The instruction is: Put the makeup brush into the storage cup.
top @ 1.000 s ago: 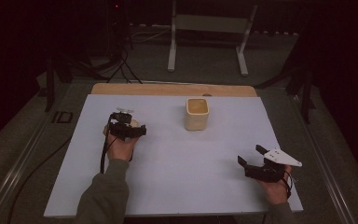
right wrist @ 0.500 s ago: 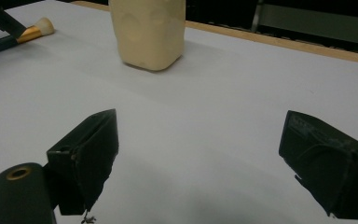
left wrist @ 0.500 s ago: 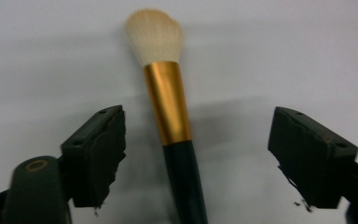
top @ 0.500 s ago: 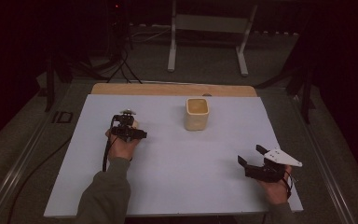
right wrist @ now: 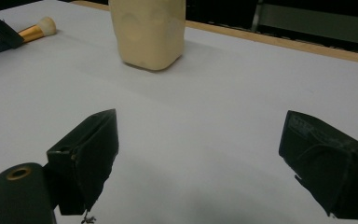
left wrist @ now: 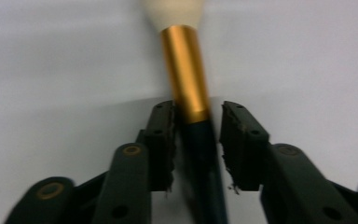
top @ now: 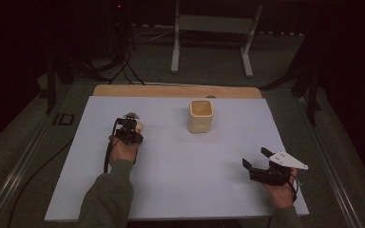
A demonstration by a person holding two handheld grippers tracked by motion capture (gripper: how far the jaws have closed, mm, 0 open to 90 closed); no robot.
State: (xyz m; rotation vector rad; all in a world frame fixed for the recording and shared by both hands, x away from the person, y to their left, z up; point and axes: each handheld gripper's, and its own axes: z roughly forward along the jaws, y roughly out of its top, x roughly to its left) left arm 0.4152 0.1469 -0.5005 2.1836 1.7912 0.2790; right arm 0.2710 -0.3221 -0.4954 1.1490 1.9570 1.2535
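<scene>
The left claw point(left wrist: 196, 135) has just been closing on the brush point(left wrist: 186, 79) handle to lift it; the right claw point(right wrist: 200, 163) waits apart.

Left gripper point(left wrist: 196, 140): black body, two black jaws with chunky rectangular pads, pad edges rough and frayed. Brass-coloured rivets at the linkage joints, small plain holes lower down. Black cable point(top: 106, 156) loops off the body along the wrist. Left forearm in a grey-green long sleeve point(top: 107, 199).

Right gripper point(top: 255, 158): same black build, wedge-shaped pads, one brass rivet on the left link, white three-cornered plate point(top: 288, 159) on top. Dark strap at the right wrist.
</scene>
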